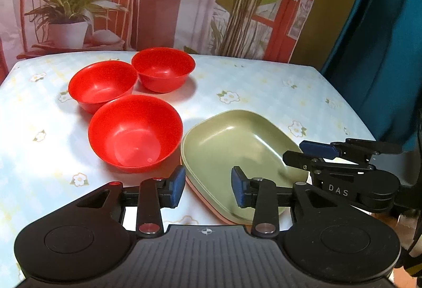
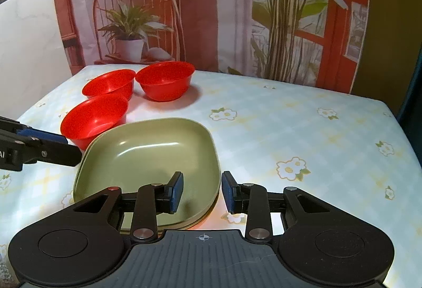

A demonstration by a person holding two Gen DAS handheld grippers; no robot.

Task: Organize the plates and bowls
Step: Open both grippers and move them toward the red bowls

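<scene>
bowls: glossy red plastic | plate: smooth green, satin sheen | tablecloth: glossy floral vinyl

Warm, bright light ahead of my tongs, glare streaks inside the green plate, fisheye-bent edges, dark corners, mostly sharp.

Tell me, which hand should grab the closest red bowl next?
Probably left. The left gripper is open right beside the nearest round red plastic bowl; the right gripper is over the green squarish plate's far edge.
</scene>
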